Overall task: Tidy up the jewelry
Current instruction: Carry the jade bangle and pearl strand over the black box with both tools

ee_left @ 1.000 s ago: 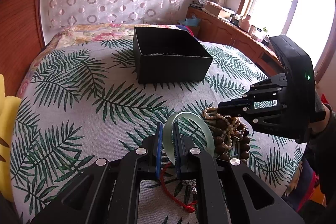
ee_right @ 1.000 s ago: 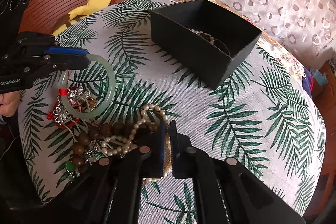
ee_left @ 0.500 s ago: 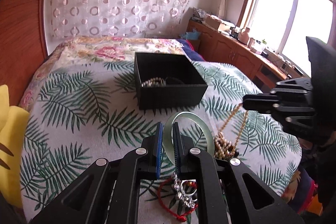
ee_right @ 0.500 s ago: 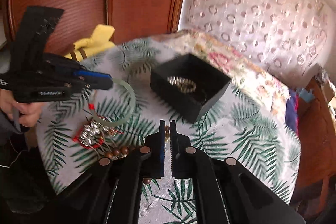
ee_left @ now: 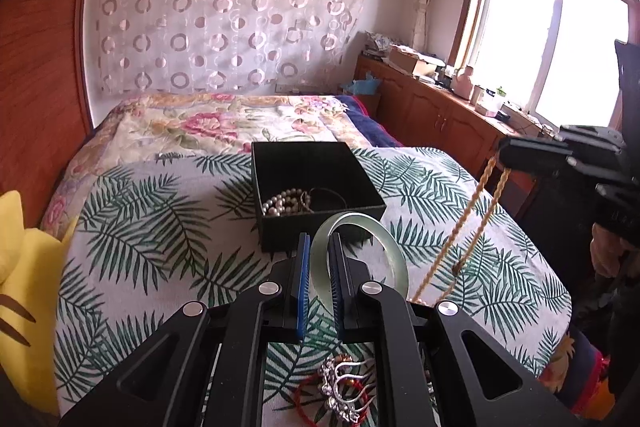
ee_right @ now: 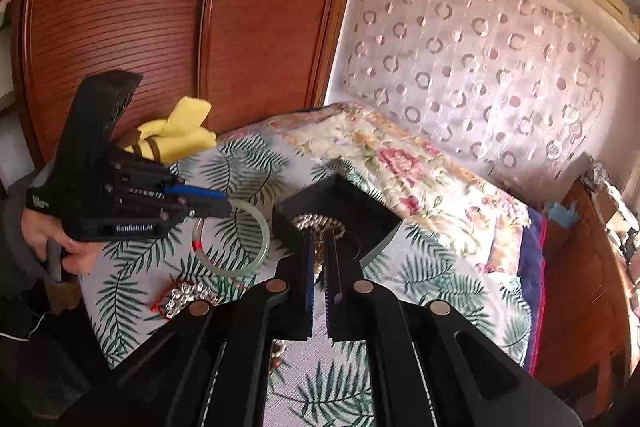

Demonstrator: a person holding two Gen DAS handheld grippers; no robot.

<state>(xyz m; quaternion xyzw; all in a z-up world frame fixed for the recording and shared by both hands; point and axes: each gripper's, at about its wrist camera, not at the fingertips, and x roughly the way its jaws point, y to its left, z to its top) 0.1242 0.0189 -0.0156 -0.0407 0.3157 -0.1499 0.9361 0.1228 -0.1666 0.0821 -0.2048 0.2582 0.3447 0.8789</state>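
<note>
Clearly "GenRobot.AI" reads on your left gripper, clamped on the pale green jade bangle held upright, just short of the black jewelry box, your right gripper pinching a beaded necklace hanging straight down, beside that box.

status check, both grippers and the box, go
Left gripper shut on jade bangle. Right gripper shut on bead necklace. Black box open ahead, path unobstructed.
</note>
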